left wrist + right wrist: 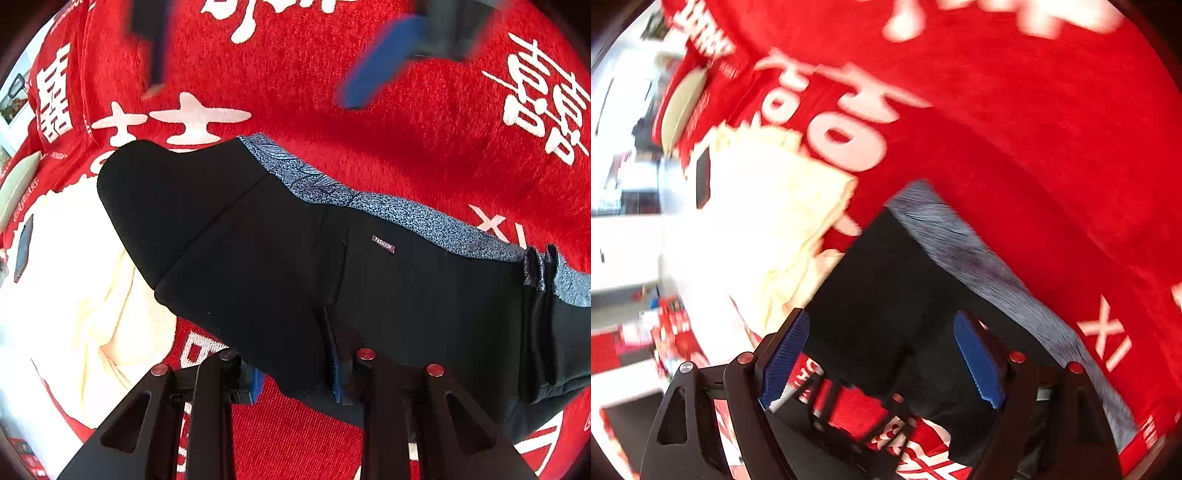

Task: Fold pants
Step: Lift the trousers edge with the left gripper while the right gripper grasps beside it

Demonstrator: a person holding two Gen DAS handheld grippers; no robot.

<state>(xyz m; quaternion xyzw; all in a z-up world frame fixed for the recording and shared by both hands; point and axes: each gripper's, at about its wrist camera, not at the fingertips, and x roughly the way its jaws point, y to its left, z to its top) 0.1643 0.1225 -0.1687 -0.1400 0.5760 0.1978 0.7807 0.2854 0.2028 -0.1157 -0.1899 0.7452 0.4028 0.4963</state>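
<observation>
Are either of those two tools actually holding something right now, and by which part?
Neither seems to. The right tool is open above the black pants with a grey-blue patterned waistband. The left tool is spread over the pants' near edge.

My left wrist camera looks steeply down, very close over the black pants (258, 251), which fill mid-frame. My right wrist camera, tilted and blurred, sits close above the same pants (871, 295). Both share the red blanket (406, 129) and the cream cloth (768, 206) at frame left
</observation>
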